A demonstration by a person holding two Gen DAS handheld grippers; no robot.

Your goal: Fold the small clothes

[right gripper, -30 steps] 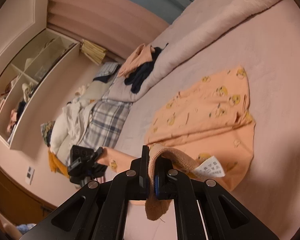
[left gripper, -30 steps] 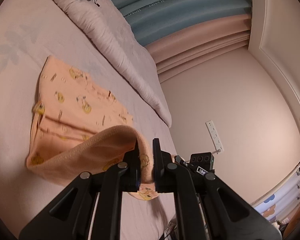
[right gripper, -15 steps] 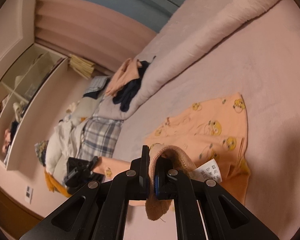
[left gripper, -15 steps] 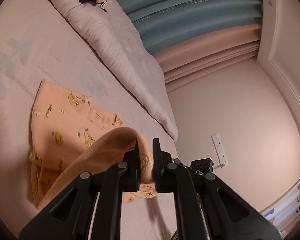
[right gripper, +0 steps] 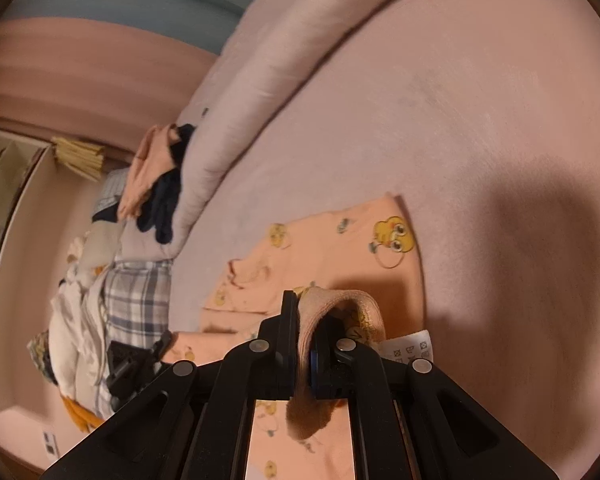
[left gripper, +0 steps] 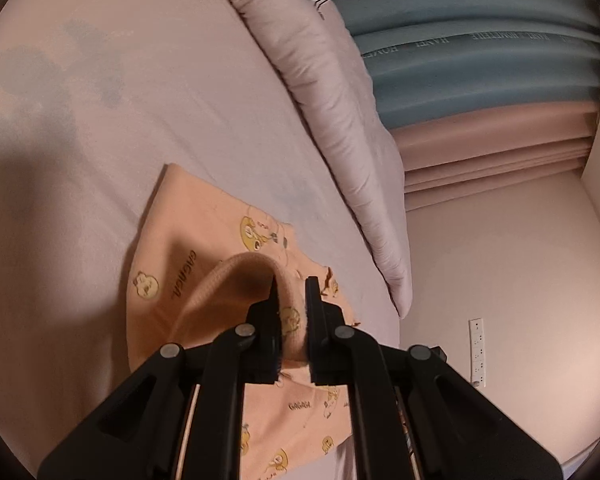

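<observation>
garment: small orange garment (left gripper: 204, 248) with yellow duck print and "GAGAGA" text, lying on the bed (left gripper: 140, 80), near edge lifted off the sheet
hem: ribbed hem (left gripper: 236, 276) curls up into both grips, folded back over the flat part
label: white care label (right gripper: 410, 346) hangs at the lifted edge, just beside the right grip
left hand-held gripper (left gripper: 292, 312): fingers pressed onto the ribbed hem, cloth pinched between them
right hand-held gripper (right gripper: 305, 332): pinching the same hem, loose end droops below the fingers
bed: pink sheet, shadow across the garment side
duvet: rolled duvet (left gripper: 340, 128) along the far side of bed, apart from garment
other clothes: peach and dark clothes pile (right gripper: 156, 176) on the duvet end; plaid fabric (right gripper: 136, 300) beside it
background: blue-and-pink curtain (left gripper: 480, 72), wall socket (left gripper: 477, 352)
</observation>
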